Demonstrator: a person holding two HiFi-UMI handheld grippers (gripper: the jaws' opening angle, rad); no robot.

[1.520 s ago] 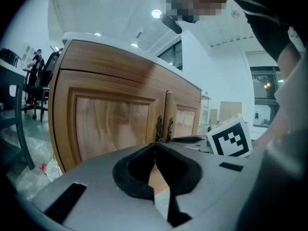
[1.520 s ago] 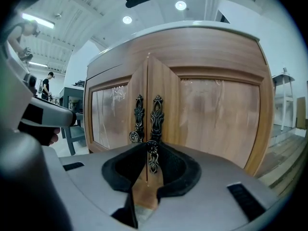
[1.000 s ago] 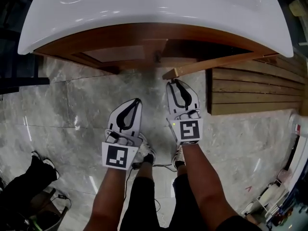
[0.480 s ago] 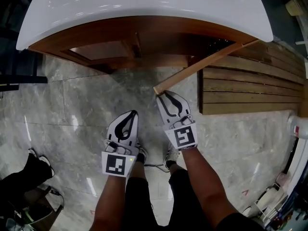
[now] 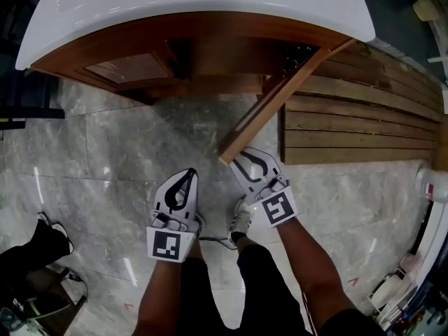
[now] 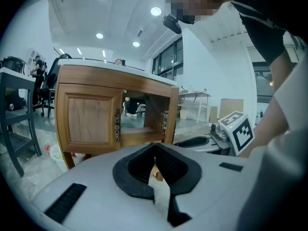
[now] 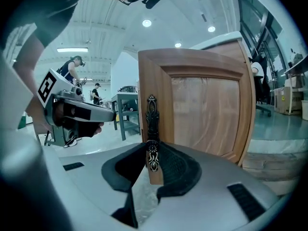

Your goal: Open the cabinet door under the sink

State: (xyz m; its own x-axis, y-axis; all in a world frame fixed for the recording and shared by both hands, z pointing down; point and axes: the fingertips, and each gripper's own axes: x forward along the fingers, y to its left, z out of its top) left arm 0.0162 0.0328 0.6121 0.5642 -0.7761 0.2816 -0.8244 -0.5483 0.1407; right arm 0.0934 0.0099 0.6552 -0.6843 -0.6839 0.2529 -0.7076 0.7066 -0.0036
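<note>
Cabinet door (image 5: 276, 96) swung wider, right claw (image 5: 241, 161) clamping its handle (image 7: 152, 124).

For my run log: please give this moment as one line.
right gripper: shut on door handle | right door: partly open | left gripper: shut, empty | left door: closed

The floor (image 5: 105, 152) under both tongs is gray, shiny stone. Just to the right of the right tongs (image 5: 238, 162) lie brown wooden planks (image 5: 350, 128), side by side. Way off to the left of the left tongs (image 5: 188, 173) sits a black bag (image 5: 35, 250). A thin black wire (image 5: 213, 240) lies on the floor behind both tongs. Far ahead and to the left of the right tongs, people (image 7: 74, 66) stand by a gray table (image 7: 122, 114). Round lights (image 6: 155, 11) shine high above the left tongs.
</note>
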